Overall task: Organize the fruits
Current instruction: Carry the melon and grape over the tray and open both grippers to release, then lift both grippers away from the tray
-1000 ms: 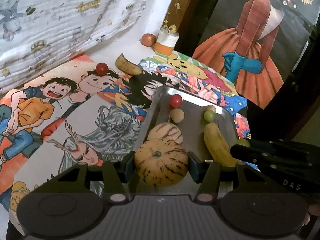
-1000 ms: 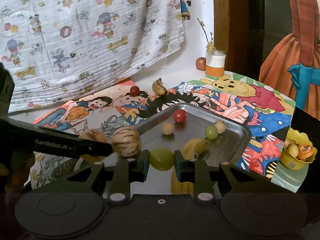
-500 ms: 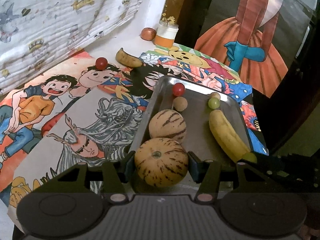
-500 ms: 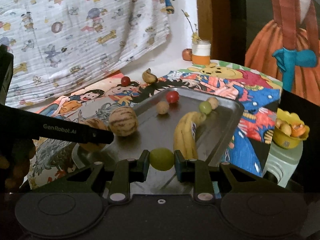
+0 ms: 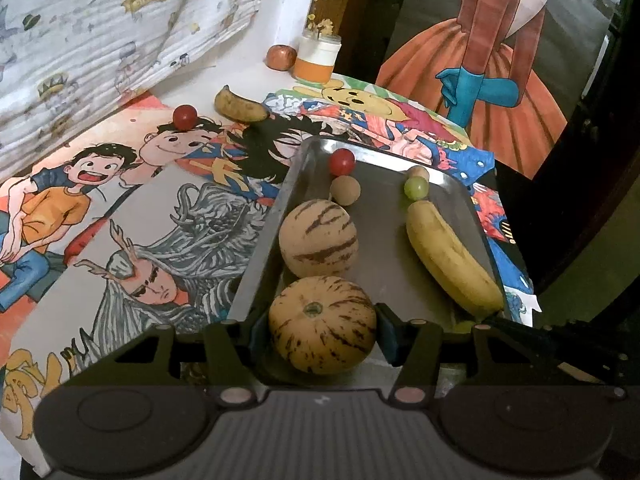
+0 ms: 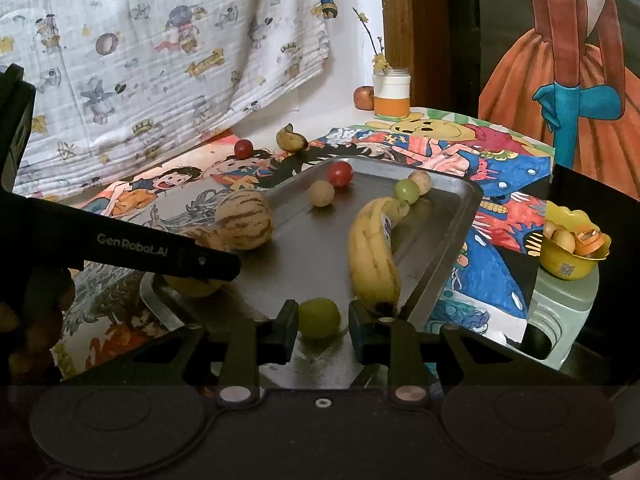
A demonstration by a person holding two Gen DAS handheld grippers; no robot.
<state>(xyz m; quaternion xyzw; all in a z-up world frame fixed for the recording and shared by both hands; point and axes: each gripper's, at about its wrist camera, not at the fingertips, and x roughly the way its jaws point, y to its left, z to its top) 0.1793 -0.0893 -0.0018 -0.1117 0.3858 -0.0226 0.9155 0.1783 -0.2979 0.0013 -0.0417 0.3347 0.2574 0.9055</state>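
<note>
Clamping a striped melon (image 5: 322, 322), stem end up, the left hand-held gripper (image 5: 322, 330) hangs over the tray (image 5: 264, 264).

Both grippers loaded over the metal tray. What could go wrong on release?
1. The round green grape in the right gripper sits at the steel tray's near edge; released, it may roll off or against the yellow banana.
2. The striped tan melon in the left gripper is right behind a second striped melon; set down, it could knock that one toward the small fruits.
</note>
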